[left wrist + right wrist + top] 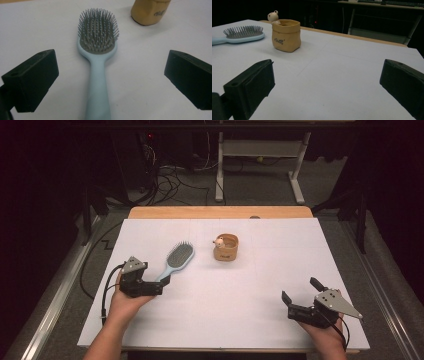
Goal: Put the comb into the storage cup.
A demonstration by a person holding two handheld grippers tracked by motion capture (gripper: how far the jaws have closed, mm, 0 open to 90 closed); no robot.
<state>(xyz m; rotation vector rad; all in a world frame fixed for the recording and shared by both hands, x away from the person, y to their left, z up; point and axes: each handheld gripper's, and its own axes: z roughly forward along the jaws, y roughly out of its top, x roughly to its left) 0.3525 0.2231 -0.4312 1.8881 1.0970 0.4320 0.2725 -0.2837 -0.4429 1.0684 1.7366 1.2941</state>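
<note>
Left gripper (110,82) open astride blue hairbrush (98,57) handle, untouched

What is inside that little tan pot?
A small pale bear figure peeks over the rim of the tan pot. The pot's wall hides everything lower down inside.

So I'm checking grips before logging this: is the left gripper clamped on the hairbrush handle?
No, in the left gripper view the left gripper has both jaws standing wide apart, clear of the hairbrush lying between them.
</note>
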